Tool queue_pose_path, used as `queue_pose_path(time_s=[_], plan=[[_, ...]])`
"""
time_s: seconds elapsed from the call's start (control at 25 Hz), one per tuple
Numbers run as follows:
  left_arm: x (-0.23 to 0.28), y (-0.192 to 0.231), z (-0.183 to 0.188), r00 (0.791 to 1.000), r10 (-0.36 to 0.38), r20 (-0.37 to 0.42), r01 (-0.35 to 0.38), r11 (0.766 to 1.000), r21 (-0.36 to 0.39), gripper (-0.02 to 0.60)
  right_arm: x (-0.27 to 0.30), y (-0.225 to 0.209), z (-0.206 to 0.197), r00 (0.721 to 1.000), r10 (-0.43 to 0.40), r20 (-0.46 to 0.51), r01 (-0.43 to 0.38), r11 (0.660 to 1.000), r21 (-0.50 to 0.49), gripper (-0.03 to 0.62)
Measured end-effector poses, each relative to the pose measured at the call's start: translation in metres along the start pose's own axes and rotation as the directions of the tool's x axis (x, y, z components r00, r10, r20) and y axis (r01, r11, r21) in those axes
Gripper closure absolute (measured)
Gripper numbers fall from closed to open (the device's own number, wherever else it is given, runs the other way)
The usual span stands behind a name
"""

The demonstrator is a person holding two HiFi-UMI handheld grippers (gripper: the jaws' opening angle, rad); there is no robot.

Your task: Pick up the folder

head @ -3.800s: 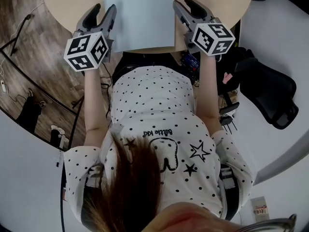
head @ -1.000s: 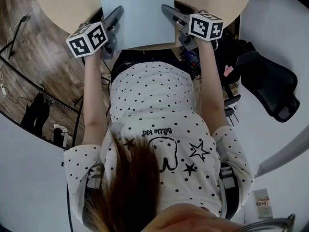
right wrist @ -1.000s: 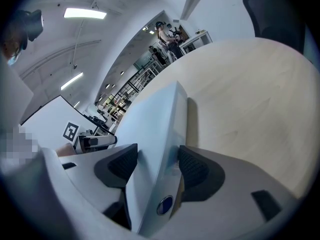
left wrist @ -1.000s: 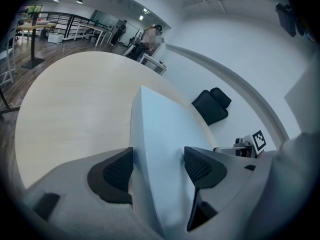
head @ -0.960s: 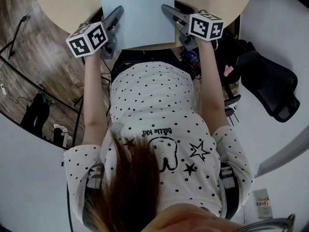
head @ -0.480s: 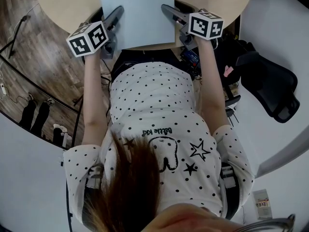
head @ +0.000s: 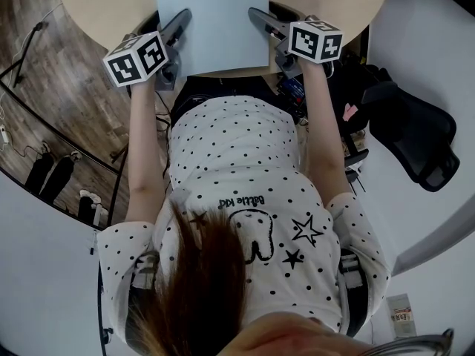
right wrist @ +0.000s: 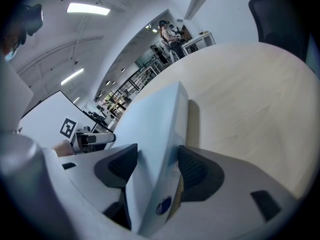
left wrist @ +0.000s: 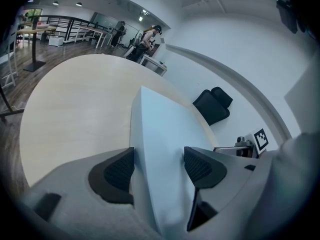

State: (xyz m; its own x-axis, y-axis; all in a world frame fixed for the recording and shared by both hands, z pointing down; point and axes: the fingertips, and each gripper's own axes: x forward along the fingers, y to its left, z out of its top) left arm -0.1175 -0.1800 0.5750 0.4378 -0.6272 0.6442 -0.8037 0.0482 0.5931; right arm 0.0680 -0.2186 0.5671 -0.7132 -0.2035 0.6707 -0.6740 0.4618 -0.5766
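The light blue folder lies at the near edge of the round wooden table, its near end past the rim. My left gripper holds its left side edge and my right gripper its right side edge. In the left gripper view the folder runs between both pads of the left gripper, which press on it. The right gripper view has the folder clamped in my right gripper, with a shadow on the table beside it.
A black office chair stands at the right, seen too as a chair beyond the table. Wooden floor lies at the left. Cables and small gear hang under the table's near edge. People stand far off across the room.
Since 3.8 s ago both grippers turned and moved inward onto the folder's side edges and shut on it. Over the last second almost nothing moved.
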Motion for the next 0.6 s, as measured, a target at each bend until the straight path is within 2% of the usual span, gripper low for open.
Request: queue_pose_path(time_s=[0.6], plan=[[-0.0038,-0.0073,0.0044,1.0,-0.006,0.009,0.006,1.0,-0.004,0.27,-0.0077,0.0047,0.0089,1.0,-0.014,0.019,0.015,0.999,-0.041,0.338]])
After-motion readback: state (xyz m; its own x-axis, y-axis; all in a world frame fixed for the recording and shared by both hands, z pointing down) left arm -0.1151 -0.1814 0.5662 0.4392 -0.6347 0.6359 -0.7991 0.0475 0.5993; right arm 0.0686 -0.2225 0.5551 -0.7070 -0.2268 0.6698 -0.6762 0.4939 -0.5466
